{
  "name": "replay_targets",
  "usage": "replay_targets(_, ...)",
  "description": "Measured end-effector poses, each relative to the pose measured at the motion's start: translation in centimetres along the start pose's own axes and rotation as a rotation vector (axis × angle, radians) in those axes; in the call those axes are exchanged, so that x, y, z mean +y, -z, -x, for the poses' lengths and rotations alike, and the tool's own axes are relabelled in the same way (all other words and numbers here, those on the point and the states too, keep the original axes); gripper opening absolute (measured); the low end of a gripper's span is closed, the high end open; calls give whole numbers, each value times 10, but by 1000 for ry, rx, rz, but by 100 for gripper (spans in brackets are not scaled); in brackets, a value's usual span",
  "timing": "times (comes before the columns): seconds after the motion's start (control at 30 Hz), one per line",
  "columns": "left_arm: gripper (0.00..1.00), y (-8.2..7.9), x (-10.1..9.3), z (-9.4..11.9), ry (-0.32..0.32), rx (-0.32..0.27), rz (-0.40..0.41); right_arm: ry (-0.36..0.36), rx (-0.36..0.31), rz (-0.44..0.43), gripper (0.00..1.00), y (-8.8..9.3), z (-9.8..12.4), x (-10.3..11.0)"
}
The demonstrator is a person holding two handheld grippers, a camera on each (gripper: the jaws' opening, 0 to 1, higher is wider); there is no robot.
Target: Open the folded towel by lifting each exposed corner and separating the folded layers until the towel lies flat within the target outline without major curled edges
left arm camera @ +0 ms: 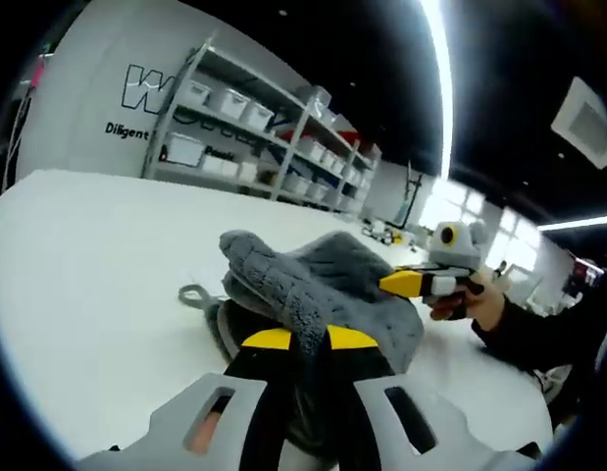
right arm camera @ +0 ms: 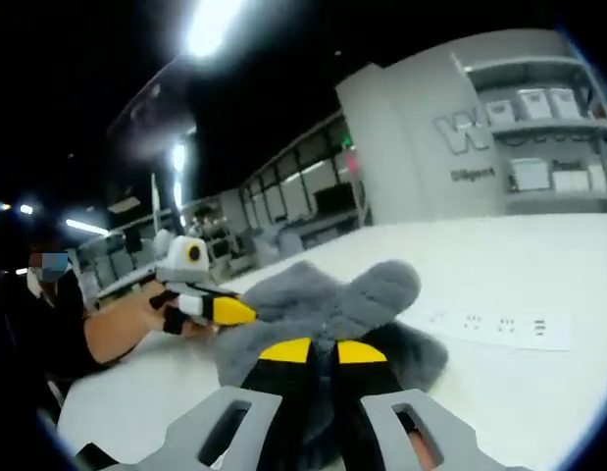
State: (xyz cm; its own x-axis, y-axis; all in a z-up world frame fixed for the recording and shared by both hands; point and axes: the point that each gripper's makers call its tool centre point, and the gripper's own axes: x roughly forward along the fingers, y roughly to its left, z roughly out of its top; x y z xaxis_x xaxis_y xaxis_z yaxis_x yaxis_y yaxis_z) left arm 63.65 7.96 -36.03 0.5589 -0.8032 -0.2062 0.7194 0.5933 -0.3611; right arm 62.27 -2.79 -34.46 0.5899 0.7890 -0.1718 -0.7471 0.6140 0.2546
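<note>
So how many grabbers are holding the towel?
2. The left gripper pinches the gray towel on one side; the right gripper pinches it on the opposite side.

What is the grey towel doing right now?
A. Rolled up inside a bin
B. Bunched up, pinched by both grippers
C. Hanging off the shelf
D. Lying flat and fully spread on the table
B: the towel sits in a rumpled heap on the white table, with the left gripper and the right gripper each closed on a fold of it.
</note>
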Motion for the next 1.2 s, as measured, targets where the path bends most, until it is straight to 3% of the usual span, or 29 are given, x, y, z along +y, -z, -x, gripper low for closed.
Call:
replay_targets(0.17,9,-7,-1,1,12,-15,-16,-25,1,37,1,-4,4,9)
replay_targets(0.3,9,-12,-4,5,32,-24,-52,-57,-3,118,1,-10,10,20)
replay_targets(0.4,9,-13,-7,7,54,-28,-78,-83,-1,250,1,-10,10,24)
replay_targets(0.43,10,-15,-8,9,61,-34,-75,-114,7,362,1,-8,11,32)
replay_targets(0.5,12,-18,-12,13,84,-47,-52,-148,4,476,1,-7,14,41)
replay_targets(0.77,23,-31,-11,15,105,-98,6,-195,13,560,1,-6,16,46)
replay_targets(0.87,22,-40,-8,15,56,-175,41,-265,3,624,1,-1,17,54)
replay_targets(0.97,22,-33,-14,11,73,-152,55,-271,0,645,1,0,16,56)
replay_targets(1.13,23,-29,-11,2,36,-128,43,-302,1,693,1,3,18,63)
replay_targets(1.2,27,-27,-3,-3,-8,-111,117,-322,-5,710,1,5,19,67)
